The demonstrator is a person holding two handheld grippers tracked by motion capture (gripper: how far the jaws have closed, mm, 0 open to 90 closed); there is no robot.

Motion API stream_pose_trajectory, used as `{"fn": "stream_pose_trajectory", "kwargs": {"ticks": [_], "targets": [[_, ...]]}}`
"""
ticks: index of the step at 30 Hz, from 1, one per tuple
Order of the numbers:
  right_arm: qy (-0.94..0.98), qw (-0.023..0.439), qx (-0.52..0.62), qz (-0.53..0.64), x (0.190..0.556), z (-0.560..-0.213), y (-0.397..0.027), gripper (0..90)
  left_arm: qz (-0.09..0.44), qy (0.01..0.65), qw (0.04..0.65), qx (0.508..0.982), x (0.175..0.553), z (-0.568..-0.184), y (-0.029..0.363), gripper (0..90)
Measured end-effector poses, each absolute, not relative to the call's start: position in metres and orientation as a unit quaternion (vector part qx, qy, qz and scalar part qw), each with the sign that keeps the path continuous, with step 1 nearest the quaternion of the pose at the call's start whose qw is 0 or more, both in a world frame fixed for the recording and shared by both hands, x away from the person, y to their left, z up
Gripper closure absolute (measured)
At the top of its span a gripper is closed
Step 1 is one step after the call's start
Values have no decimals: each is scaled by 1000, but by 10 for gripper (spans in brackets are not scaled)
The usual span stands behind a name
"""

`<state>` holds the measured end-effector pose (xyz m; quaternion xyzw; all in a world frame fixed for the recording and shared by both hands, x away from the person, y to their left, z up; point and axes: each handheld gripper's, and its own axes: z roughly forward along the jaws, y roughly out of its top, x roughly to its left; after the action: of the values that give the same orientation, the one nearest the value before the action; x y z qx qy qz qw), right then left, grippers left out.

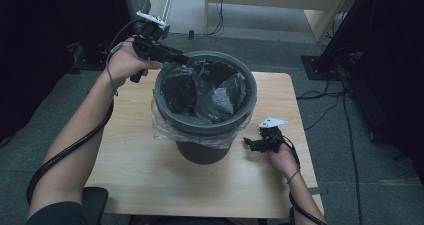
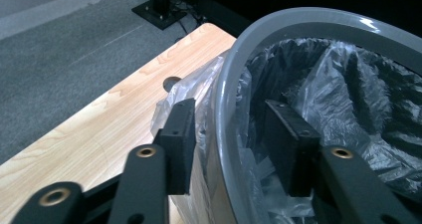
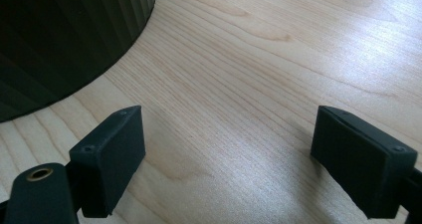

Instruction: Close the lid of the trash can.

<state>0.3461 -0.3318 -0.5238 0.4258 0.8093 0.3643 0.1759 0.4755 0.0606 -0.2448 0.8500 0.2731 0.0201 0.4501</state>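
Grey bin (image 1: 205,110) with clear liner bag (image 1: 215,92) mid-counter (image 1: 130,170), nearer the far edge. Left gripper (image 2: 234,139) at far-left rim, fingers (image 2: 179,134) parted astride rim and liner, not pressing. Right gripper (image 3: 239,159) by right edge, fingers wide apart over bare wood, empty.

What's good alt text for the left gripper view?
The left gripper straddles the grey rim of a bin, one of its black fingers outside against the clear bag folded over the rim, the other inside the bin; the fingers stand apart and do not press on the rim. A light wooden table and grey carpet lie behind.
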Motion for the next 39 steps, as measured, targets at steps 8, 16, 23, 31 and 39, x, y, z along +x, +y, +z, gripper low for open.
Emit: {"fn": "stream_pose_trajectory", "kwargs": {"ticks": [8,16,23,31,39], "targets": [[809,176,426,364,346,-524,-332,131,24,284,452,845,472,-241,76,504],[809,176,426,364,346,-524,-332,130,34,290,456,841,467,-239,92,478],[809,176,426,364,346,-524,-332,131,42,298,460,835,465,-238,108,458],[809,176,426,364,346,-524,-332,130,53,312,463,828,462,-237,126,454],[809,176,426,364,346,-524,-332,131,63,327,465,820,458,-246,146,446]]}}
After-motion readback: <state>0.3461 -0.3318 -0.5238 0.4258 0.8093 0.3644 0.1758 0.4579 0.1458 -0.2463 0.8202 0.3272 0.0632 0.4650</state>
